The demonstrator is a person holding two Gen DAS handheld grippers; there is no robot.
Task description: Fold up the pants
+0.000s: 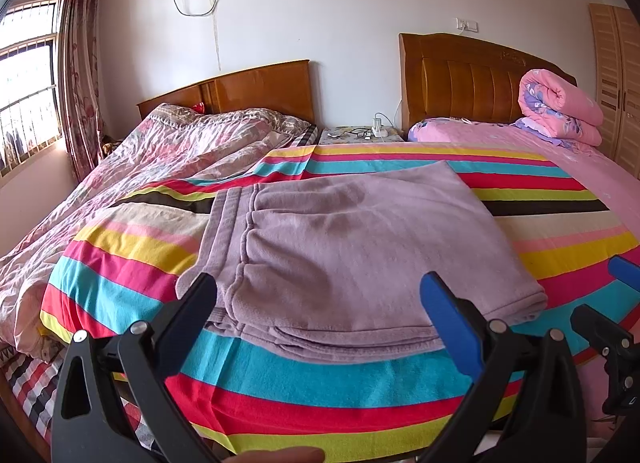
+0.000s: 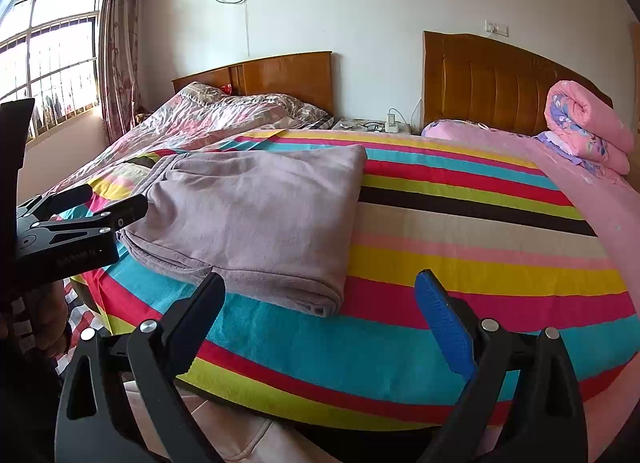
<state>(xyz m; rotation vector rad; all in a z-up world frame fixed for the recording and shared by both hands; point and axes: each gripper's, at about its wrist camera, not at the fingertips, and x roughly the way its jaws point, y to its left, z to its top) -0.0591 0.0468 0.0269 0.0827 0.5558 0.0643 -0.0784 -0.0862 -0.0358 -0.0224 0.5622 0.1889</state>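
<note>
On the rainbow-striped blanket (image 1: pixel 320 383), soft mauve fleece pants (image 1: pixel 352 247) lie folded flat — left gripper (image 1: pixel 320 291) and right gripper (image 2: pixel 320 287) both gape wide, holding nothing.

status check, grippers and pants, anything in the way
Left gripper open, empty. Right gripper open, empty. Pants folded flat on striped blanket. Nothing in the way.

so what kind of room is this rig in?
Almost certainly a home bedroom: two beds with wooden headboards, a striped blanket with the folded pants on it, and a rolled quilt.
</note>
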